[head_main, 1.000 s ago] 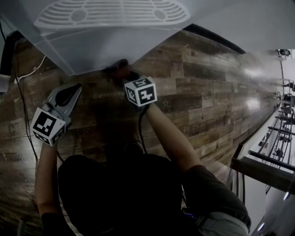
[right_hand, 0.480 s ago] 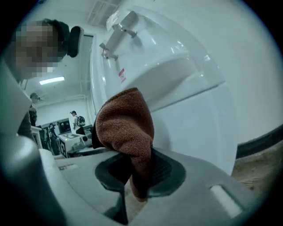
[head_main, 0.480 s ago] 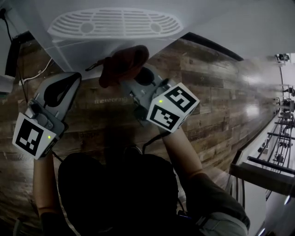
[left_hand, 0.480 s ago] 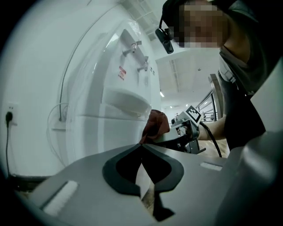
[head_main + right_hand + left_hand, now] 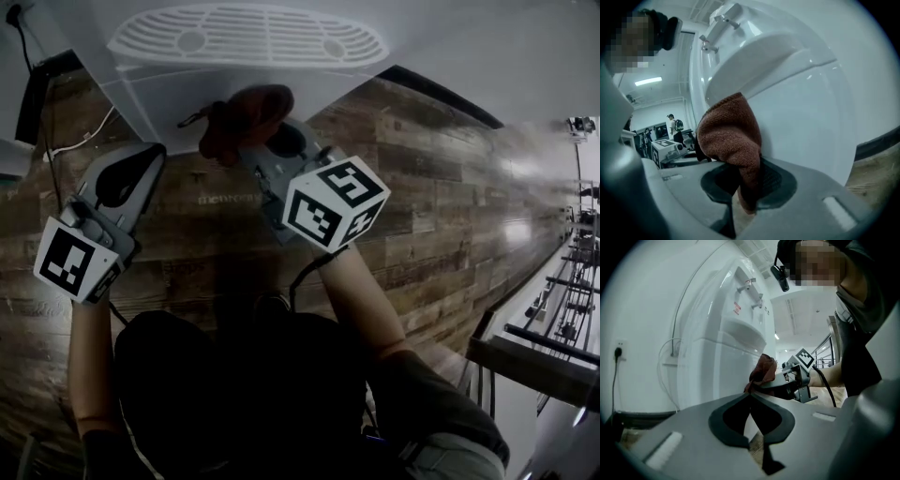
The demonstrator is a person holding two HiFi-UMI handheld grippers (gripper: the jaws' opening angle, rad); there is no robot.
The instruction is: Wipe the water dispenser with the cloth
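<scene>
Right gripper (image 5: 740, 187) pinches cloth (image 5: 731, 136) (rust-red); seemingly touching dispenser (image 5: 806, 117).

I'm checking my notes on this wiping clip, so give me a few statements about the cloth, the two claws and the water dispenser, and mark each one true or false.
1. The right claw is shut on the cloth. True.
2. The cloth is blue. False: it is reddish-brown.
3. The left claw holds a second cloth. False: its jaws are together with nothing between them.
4. The water dispenser is white. True.
</scene>
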